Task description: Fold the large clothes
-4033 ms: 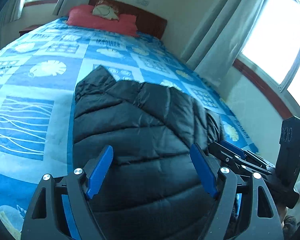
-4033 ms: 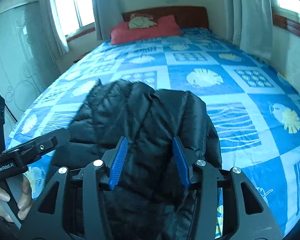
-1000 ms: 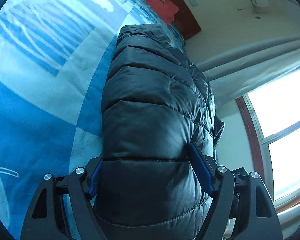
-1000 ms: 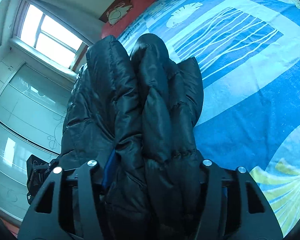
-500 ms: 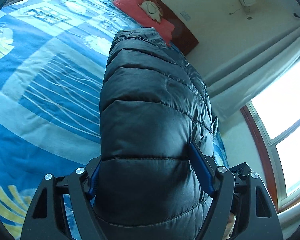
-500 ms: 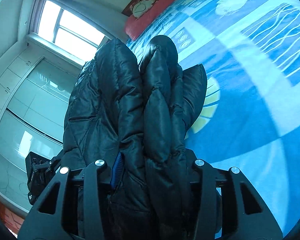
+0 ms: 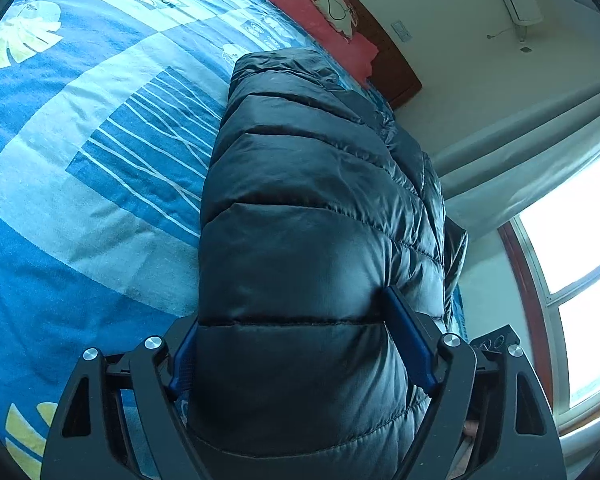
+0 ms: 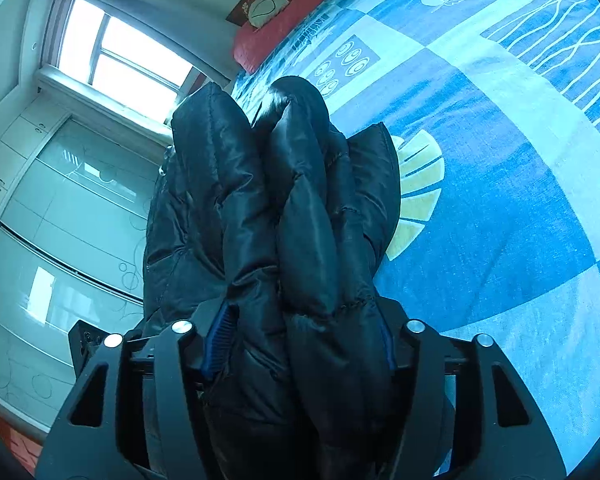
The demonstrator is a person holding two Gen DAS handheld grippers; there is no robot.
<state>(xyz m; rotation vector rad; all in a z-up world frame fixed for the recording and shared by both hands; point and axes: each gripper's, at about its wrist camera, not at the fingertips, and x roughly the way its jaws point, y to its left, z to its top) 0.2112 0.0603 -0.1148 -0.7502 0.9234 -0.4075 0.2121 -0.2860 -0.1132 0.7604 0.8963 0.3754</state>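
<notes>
1. Two hand-held grippers have hold of one black puffer jacket, each clamped on a thick bunch of its quilted padding.
2. Left hand-held gripper: its blue-padded fingers stand fairly wide apart, pressed against the two sides of a broad folded stack of jacket that fills the whole gap between them.
3. Right hand-held gripper: its blue pads squeeze several bunched layers of the jacket, which bulge forward past the fingers in rounded ridges.
4. In the left wrist view the jacket runs away from the gripper as a long folded bundle above the bed; whether its far end touches the cover cannot be told.
5. The bed carries a blue patchwork cover with white line patterns and pale leaf prints.
6. A red pillow lies at the head of the bed, with a small cream cushion on it, against a dark wooden headboard.
7. In the right wrist view a bright window and pale wardrobe doors lie to the left of the jacket, and part of the other gripper's black body shows low on the left.
8. In the left wrist view a light curtain and a second window are on the right.
</notes>
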